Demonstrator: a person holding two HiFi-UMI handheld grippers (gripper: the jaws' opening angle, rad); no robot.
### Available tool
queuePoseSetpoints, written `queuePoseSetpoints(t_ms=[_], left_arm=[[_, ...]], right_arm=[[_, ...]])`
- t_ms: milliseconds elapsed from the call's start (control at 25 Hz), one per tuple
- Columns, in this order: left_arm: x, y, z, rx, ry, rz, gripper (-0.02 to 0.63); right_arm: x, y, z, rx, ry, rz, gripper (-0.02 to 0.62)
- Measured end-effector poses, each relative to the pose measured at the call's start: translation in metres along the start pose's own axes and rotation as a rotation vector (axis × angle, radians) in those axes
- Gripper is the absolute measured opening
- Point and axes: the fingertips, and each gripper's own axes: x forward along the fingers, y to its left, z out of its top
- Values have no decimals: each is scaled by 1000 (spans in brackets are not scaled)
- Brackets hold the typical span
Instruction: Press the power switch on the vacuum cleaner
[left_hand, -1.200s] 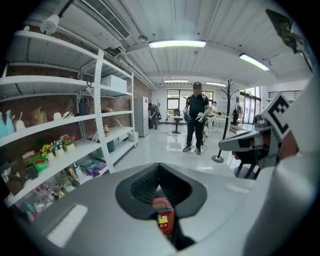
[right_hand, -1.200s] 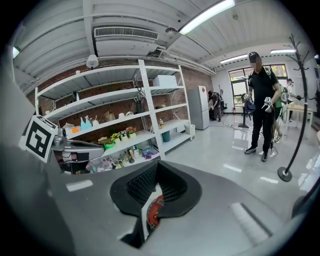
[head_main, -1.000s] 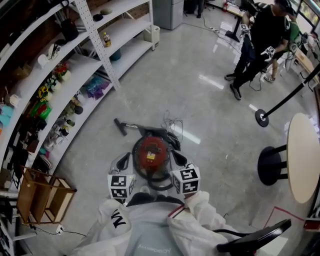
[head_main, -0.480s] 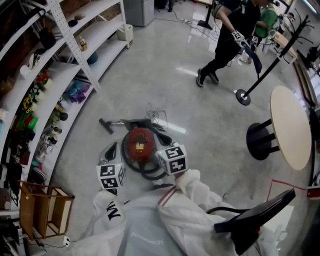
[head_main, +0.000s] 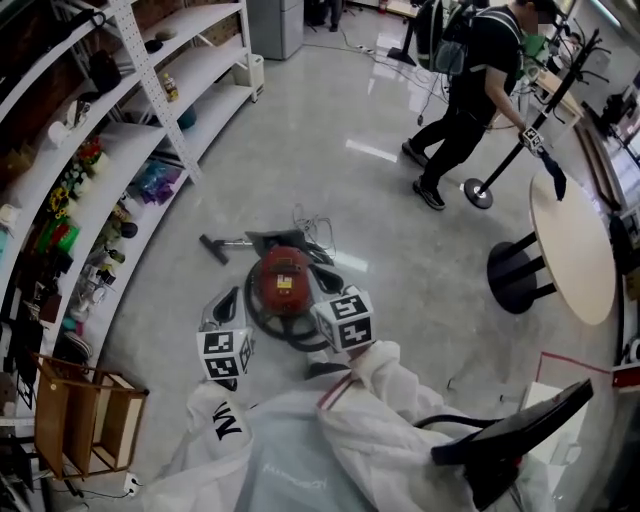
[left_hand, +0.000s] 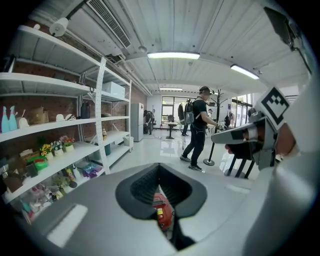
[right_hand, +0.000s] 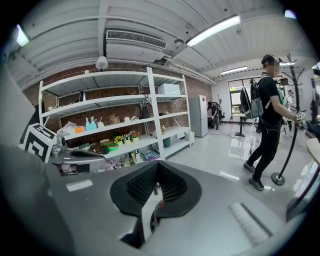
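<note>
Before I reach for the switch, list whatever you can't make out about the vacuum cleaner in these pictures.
- Power switch: in the head view the round red vacuum cleaner is too small to pick it out.
- Left gripper view: the left gripper leaves only a red sliver visible.
- Right gripper view: the right gripper covers nearly all of it.
- Thin pale cable, head view: too small to trace its ends.

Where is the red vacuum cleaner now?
The vacuum cleaner lies on the floor in the head view, between the left gripper and right gripper, right of the shelves.
</note>
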Motion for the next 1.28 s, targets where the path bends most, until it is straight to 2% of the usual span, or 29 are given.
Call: queuePoseSetpoints(t_ms=[760, 1080, 1280], left_arm=[[-100, -6, -55, -21, -28, -78, 0], [-122, -28, -72, -20, -13, -130, 0], [-130, -35, -81, -29, -3, -135, 0]], right_arm=[[-77, 87, -56, -19, 1, -82, 0], [-110, 95, -76, -2, 10, -125, 0], [-123, 97, -84, 6, 17, -134, 0]])
